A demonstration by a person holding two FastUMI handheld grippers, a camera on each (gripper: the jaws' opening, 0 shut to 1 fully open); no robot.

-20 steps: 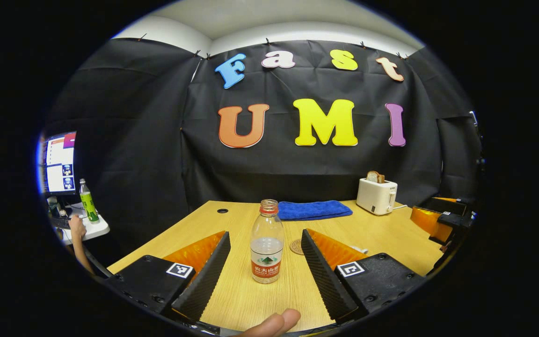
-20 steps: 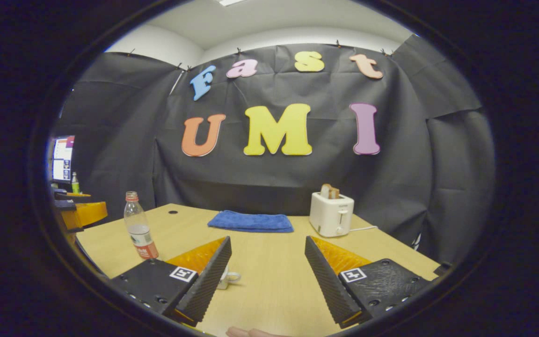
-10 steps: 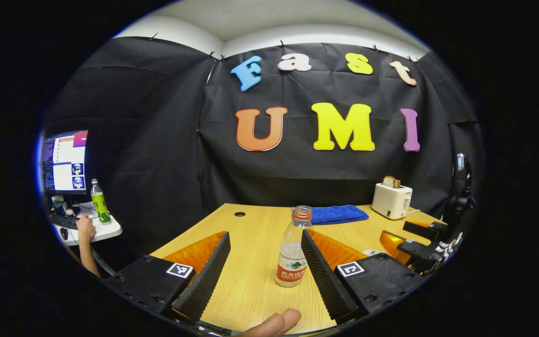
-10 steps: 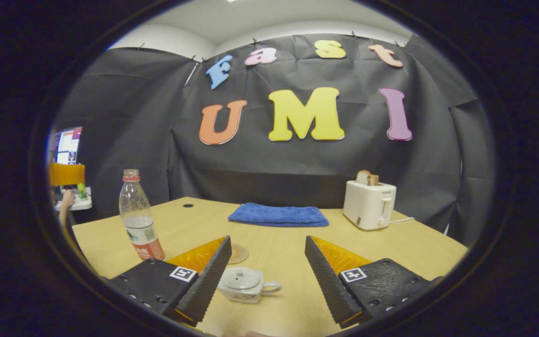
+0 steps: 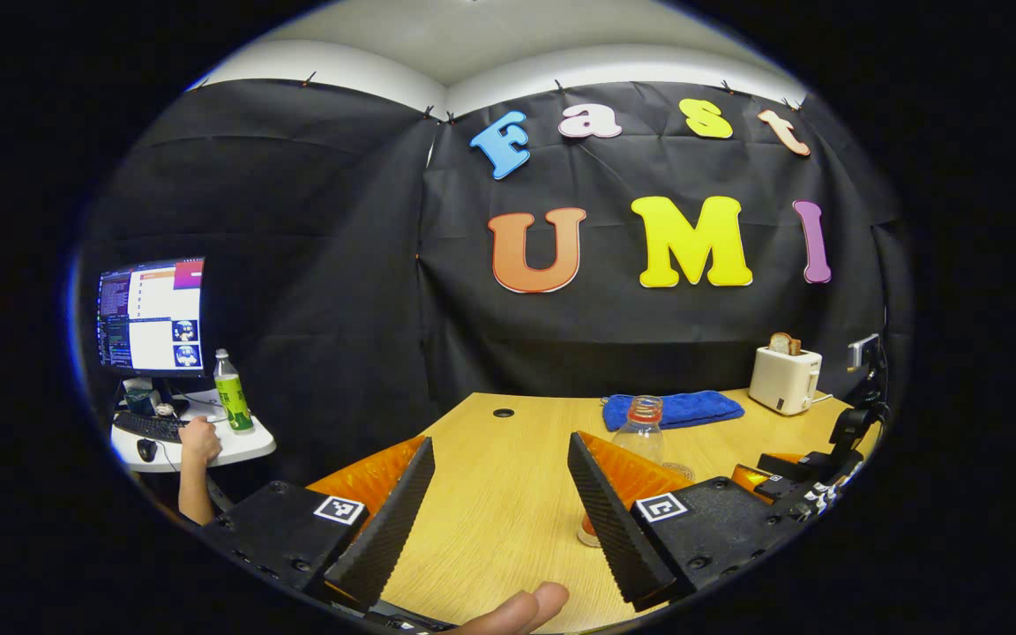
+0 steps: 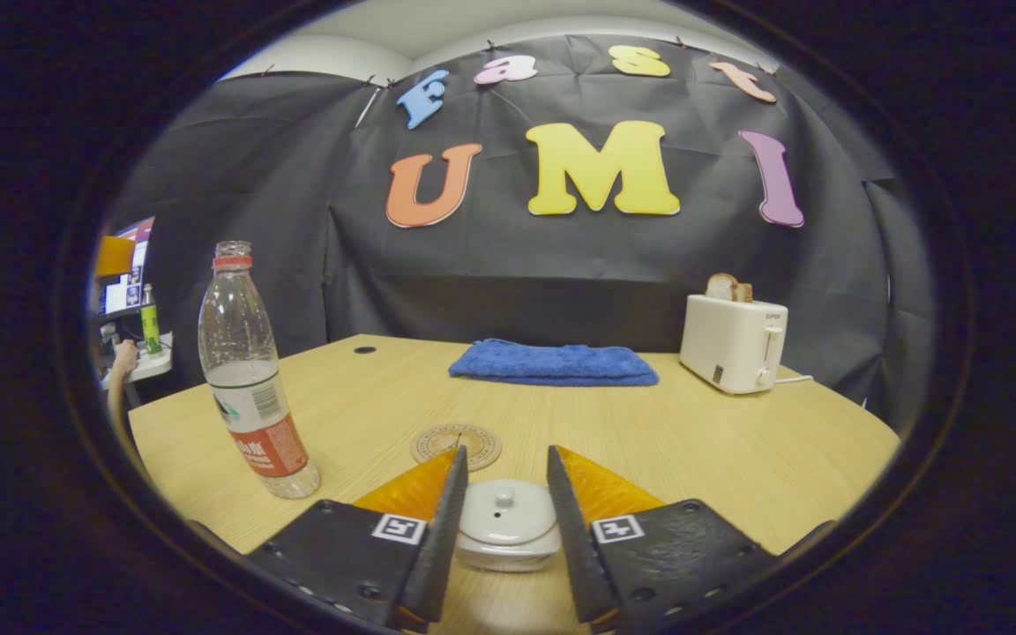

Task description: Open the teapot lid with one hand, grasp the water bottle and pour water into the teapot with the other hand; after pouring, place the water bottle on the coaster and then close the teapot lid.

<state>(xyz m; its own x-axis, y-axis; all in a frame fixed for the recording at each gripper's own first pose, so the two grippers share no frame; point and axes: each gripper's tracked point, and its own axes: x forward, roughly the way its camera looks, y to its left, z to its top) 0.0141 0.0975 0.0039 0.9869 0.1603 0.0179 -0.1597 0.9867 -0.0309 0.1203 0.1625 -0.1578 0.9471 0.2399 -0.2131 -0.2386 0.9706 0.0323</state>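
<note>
Two grippers had shifted over the last second. Your right gripper (image 6: 506,529) had narrowed its fingers, which were wide apart half a second earlier, and they now flanked the teapot (image 6: 508,527) at the lower centre of the right gripper view, its lid (image 6: 505,510) still seated; whether the pads pressed on it you could not tell. Your left gripper (image 5: 501,516) stayed spread, and the water bottle (image 5: 640,429), which stood between its fingers a second ago, had slid behind the right-hand finger in the left gripper view. In the right gripper view that bottle stood upright at left on the table (image 6: 702,441), with the coaster (image 6: 456,444) bare just beyond the teapot.
</note>
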